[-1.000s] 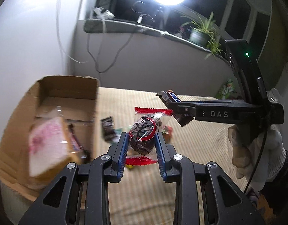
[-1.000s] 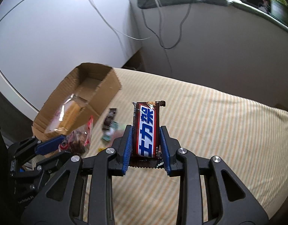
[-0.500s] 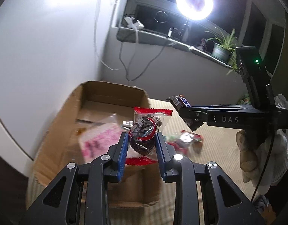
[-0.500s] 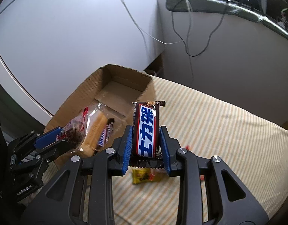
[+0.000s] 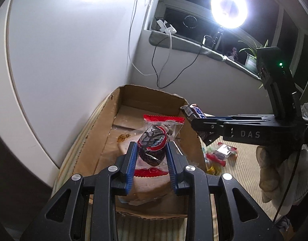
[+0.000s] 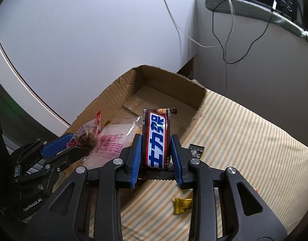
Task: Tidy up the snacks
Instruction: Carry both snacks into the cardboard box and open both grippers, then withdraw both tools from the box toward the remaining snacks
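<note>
- A striped mat covers the surface, with a white wall behind it and a ring light glaring above a window ledge on the far right.
- An open cardboard box sits at the mat's far left corner, close to the wall; a clear bag with pink print lies on its floor.
- The left gripper hangs over the box, its blue-padded jaws clamped on a clear red-edged snack packet with a dark filling.
- The right gripper is just right of it, over the box's right wall, jaws clamped on an upright chocolate bar in a blue, white and red wrapper.
- A white-gloved hand holds the right gripper's handle.
- Loose snacks lie on the mat right of the box: a red and green pile, a yellow candy nearer, and a small black packet beside the box wall.
</note>
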A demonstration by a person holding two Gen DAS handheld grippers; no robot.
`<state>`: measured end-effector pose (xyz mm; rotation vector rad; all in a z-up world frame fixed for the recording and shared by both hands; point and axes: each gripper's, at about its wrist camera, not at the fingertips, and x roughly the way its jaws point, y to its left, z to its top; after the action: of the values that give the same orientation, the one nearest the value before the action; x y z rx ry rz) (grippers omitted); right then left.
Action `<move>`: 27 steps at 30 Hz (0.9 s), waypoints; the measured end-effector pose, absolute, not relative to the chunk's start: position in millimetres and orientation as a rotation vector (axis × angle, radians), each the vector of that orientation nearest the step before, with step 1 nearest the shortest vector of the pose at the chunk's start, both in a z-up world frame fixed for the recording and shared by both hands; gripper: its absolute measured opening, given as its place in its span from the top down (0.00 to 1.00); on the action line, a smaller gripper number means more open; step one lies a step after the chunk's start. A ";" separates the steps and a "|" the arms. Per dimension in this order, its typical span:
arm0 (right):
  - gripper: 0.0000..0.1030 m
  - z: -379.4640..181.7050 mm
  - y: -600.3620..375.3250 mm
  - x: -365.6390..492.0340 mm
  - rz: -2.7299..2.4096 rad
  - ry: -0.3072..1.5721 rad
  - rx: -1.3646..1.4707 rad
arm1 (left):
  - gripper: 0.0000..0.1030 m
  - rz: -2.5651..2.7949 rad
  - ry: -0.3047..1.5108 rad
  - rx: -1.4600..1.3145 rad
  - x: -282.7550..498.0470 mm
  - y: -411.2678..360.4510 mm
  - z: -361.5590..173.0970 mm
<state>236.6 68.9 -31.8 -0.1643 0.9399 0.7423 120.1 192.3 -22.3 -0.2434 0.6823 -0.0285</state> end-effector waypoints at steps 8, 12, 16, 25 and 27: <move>0.69 -34.5 78.1 233.3 0.763 0.937 -0.181 | 0.72 -0.009 0.681 -0.242 119.9 195.0 -22.9; 0.43 -29.1 77.8 230.0 0.755 0.908 -0.182 | 0.66 0.000 0.676 -0.240 120.4 194.4 -21.8; 0.43 -24.8 72.0 228.8 0.757 0.900 -0.174 | 0.65 0.001 0.667 -0.229 118.3 191.5 -20.1; 0.43 -19.6 42.7 226.5 0.735 0.888 -0.164 | 0.65 -0.030 0.655 -0.224 112.5 176.8 -14.1; 0.43 -19.3 32.7 226.3 0.724 0.886 -0.162 | 0.65 -0.040 0.653 -0.223 111.7 171.8 -12.7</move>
<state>226.3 32.7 -19.3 -0.1619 0.8864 0.7237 111.7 171.8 -12.7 -0.2234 0.6530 -0.0403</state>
